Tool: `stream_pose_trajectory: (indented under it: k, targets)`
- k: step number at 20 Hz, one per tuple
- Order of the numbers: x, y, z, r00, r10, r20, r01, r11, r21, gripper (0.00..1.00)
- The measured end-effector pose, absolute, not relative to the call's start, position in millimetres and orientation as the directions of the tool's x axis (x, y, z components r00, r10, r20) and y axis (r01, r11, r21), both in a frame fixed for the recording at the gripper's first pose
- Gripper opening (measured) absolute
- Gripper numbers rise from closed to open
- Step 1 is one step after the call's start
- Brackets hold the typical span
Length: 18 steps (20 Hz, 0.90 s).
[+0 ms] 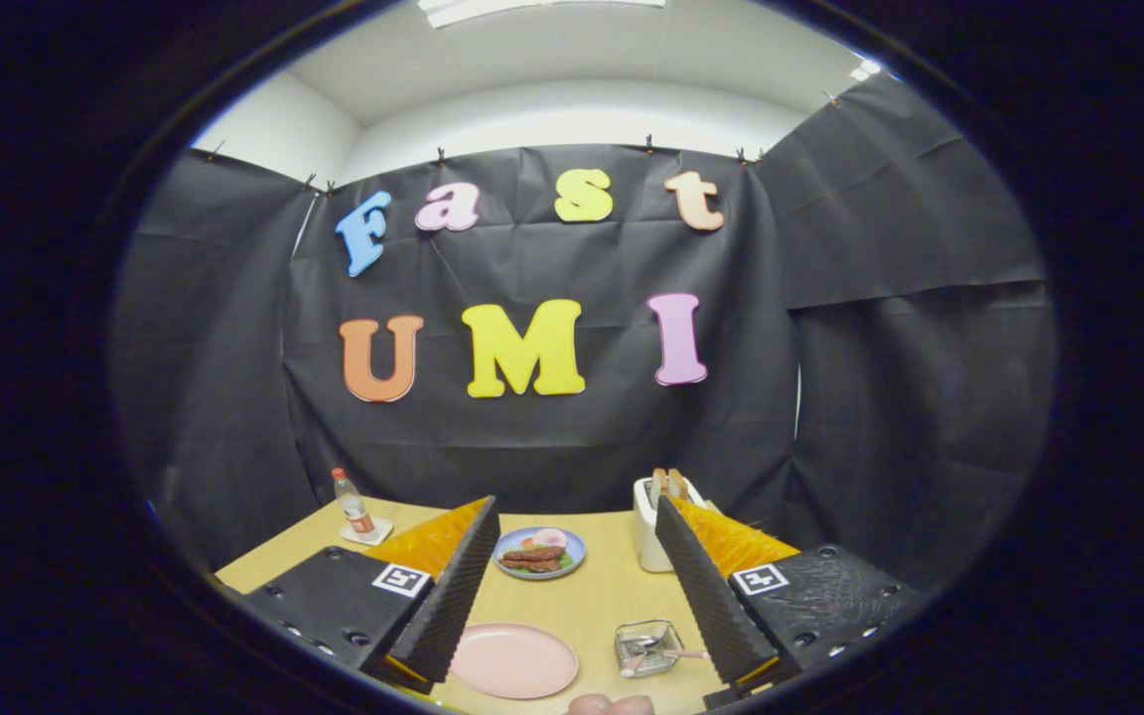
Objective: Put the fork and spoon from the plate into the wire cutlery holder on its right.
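A pink plate (512, 659) lies on the wooden table (592, 596), low between my fingers, with a bare face. To its right stands the small wire cutlery holder (647, 647), close to my right finger (706, 586). Cutlery (659, 655) lies inside the holder, one pale handle poking out towards the right finger. I cannot tell fork from spoon at this size. My gripper (575, 511) is open wide and held above the table, with nothing between the fingers.
Beyond the pink plate sits a blue plate (539, 552) with food. A white toaster (653, 526) with toast stands by the right fingertip. A small bottle (354, 506) on a coaster is at the table's far left. Part of a hand (612, 705) shows below the holder.
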State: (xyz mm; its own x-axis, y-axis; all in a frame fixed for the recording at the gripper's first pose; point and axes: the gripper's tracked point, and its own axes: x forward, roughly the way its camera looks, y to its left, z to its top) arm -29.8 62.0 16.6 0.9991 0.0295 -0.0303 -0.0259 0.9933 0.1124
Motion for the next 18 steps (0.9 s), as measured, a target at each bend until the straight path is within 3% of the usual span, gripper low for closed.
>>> stream_pose_trajectory:
  k: [18]
  targets:
    - [-25,81,33,0.999,0.034,0.011,-0.035,0.997,0.073,0.94]
